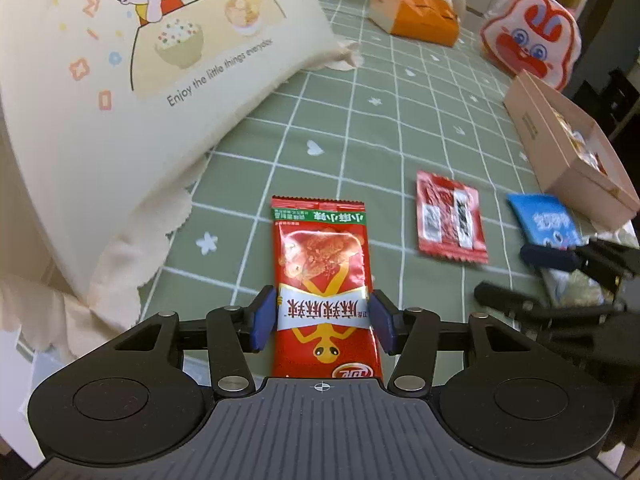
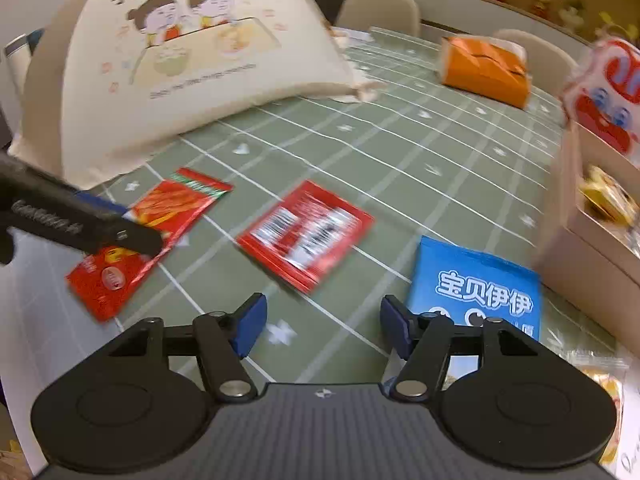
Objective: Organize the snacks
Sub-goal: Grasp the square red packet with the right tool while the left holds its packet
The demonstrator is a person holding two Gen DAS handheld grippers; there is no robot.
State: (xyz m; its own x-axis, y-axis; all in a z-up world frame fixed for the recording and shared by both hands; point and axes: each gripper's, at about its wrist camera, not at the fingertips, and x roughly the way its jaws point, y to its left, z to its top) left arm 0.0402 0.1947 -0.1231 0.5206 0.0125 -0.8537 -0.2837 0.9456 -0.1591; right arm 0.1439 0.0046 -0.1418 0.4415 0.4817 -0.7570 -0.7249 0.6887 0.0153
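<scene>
Green checked tablecloth point(image 1: 360, 128), cream food cover point(image 1: 120, 100), pink box point(image 1: 560, 152), orange pack point(image 1: 420, 16)

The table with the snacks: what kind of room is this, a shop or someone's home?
Most likely a home dining room. The table wears a green checked tablecloth, padded beige chairs stand along its far side, and a cartoon-printed food cover sits on it.

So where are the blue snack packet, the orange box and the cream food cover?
blue snack packet point(image 2: 476, 284): right wrist view, white lettering.
orange box point(image 1: 420, 16): left wrist view, top face.
cream food cover point(image 1: 120, 80): left wrist view, printed side.
</scene>
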